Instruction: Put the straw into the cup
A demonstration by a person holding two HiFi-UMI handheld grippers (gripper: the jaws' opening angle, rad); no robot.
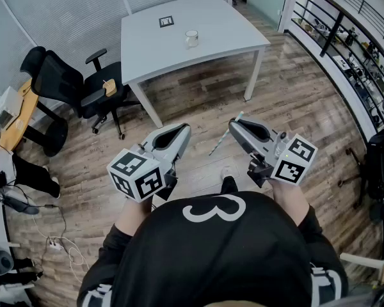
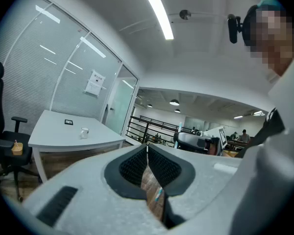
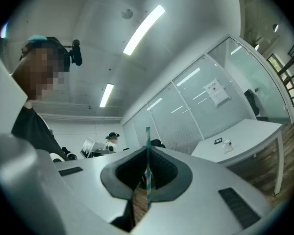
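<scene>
Straw (image 1: pixel 224 137) sticks out at both ends of the right gripper (image 1: pixel 234 126) in the head view. It slants over the wooden floor (image 1: pixel 294 101), well apart from the glass cup (image 1: pixel 191 39) standing on the white table (image 1: pixel 217 24) ahead. The left gripper (image 1: pixel 182 130) is held beside it, also over the floor.

In the left gripper view, the jaws meet at their tips with nothing between them, and the cup (image 2: pixel 84 132) stands far off on the table.

In the right gripper view, the jaws are clamped on the green-and-white straw (image 3: pixel 147 137), which rises upright above them. The cup (image 3: pixel 227 146) sits far off to the right.
</scene>
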